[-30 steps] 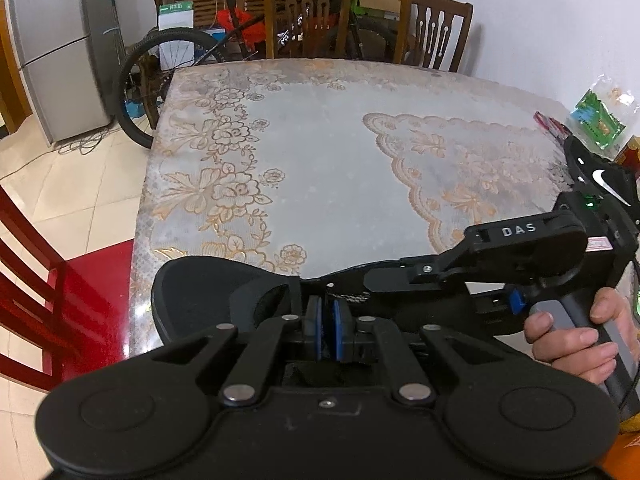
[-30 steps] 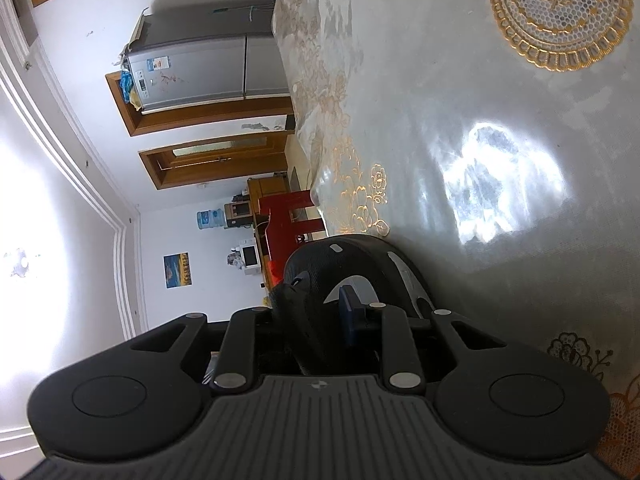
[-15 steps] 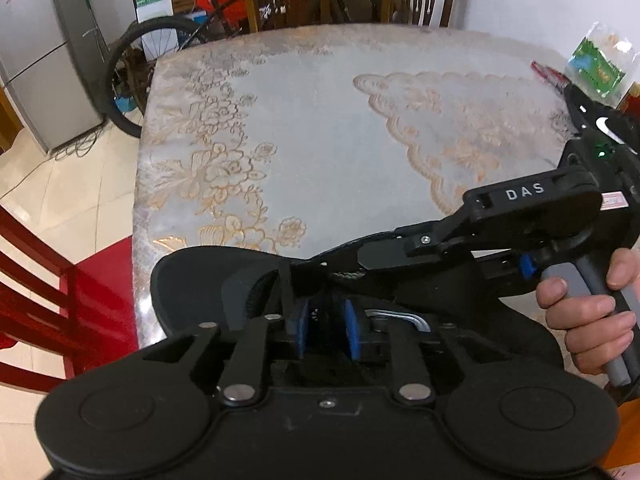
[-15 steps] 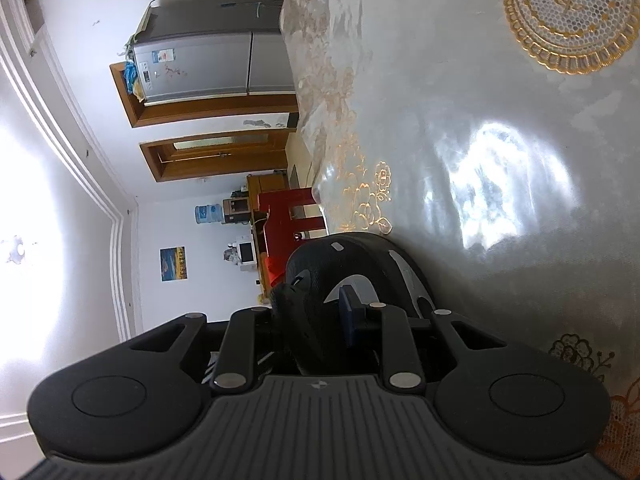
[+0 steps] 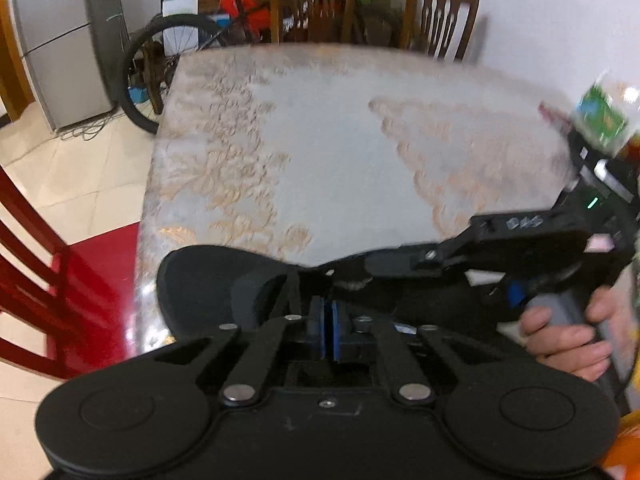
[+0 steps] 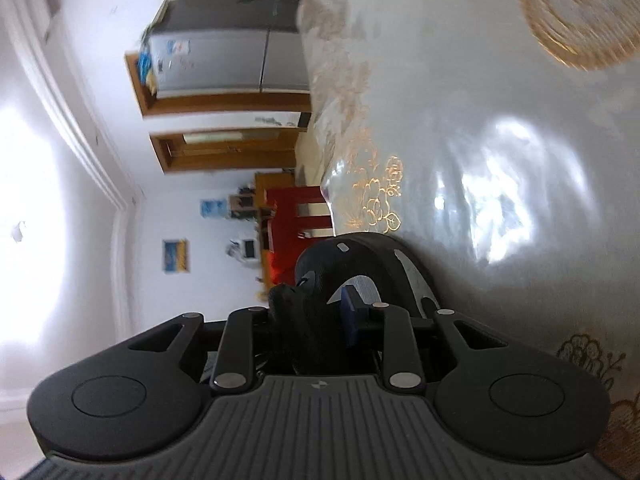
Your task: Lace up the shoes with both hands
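Note:
A black shoe (image 5: pixel 208 280) with a white swoosh lies on its side at the near left corner of the table (image 5: pixel 320 140). My left gripper (image 5: pixel 328 328) hangs just above the shoe's opening, its blue pads pressed together. A thin black strand rises beside them, but I cannot tell if it is pinched. From the right a hand (image 5: pixel 568 340) brings my right gripper (image 5: pixel 352 276) over the shoe's middle. In the right wrist view the right gripper (image 6: pixel 308 316) straddles the shoe (image 6: pixel 360 256). Its jaws are opening, with the black upper still filling the gap against the blue pad (image 6: pixel 348 316).
A red chair (image 5: pixel 40 280) stands at the table's near left corner. A bicycle (image 5: pixel 160 60), wooden chairs (image 5: pixel 440 20) and a fridge (image 5: pixel 60 60) stand beyond the far edge. A green snack packet (image 5: pixel 604 116) lies at the table's right side.
The left pads were shut a second ago, stood apart half a second ago, and are shut again now. The right jaws have widened slightly around the shoe's upper. Both views are blurred now.

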A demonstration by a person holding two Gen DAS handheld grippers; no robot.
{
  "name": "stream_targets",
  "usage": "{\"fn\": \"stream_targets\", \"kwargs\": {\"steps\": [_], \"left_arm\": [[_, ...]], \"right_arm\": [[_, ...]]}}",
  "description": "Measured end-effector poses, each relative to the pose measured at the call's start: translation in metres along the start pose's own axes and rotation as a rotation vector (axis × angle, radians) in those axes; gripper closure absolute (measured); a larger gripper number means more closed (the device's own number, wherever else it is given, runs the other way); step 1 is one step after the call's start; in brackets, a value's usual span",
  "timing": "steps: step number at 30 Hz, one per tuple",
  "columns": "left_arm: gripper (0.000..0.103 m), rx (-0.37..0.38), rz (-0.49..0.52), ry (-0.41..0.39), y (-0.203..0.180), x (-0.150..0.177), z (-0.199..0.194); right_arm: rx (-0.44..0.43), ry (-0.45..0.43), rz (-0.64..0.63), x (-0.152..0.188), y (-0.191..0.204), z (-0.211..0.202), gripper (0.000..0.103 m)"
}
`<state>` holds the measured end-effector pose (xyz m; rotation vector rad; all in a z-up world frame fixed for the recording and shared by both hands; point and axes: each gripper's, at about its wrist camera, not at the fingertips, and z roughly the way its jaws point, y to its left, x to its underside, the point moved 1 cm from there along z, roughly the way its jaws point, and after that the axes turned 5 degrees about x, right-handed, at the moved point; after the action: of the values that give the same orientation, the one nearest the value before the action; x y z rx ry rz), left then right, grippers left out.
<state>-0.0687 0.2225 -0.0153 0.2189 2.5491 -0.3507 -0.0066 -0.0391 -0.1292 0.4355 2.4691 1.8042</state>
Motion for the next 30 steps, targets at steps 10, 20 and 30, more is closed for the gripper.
{"fn": "stream_targets", "kwargs": {"steps": [10,20,30], "left_arm": [[0.100,-0.022,-0.058,-0.014,0.0027,-0.0003,0.0067],[0.100,-0.009,-0.078,-0.044,0.0046,-0.0018,0.0047],[0.100,-0.003,-0.084,-0.051,0.0060,-0.0009,0.0039]], "right_arm": [[-0.030,0.015,0.057,-0.0059,-0.0045,-0.0027,0.075],[-0.027,0.019,0.044,-0.0068,-0.0039,-0.0074,0.075],[-0.023,0.019,0.034,-0.0064,-0.0016,-0.0075,0.075]]}}
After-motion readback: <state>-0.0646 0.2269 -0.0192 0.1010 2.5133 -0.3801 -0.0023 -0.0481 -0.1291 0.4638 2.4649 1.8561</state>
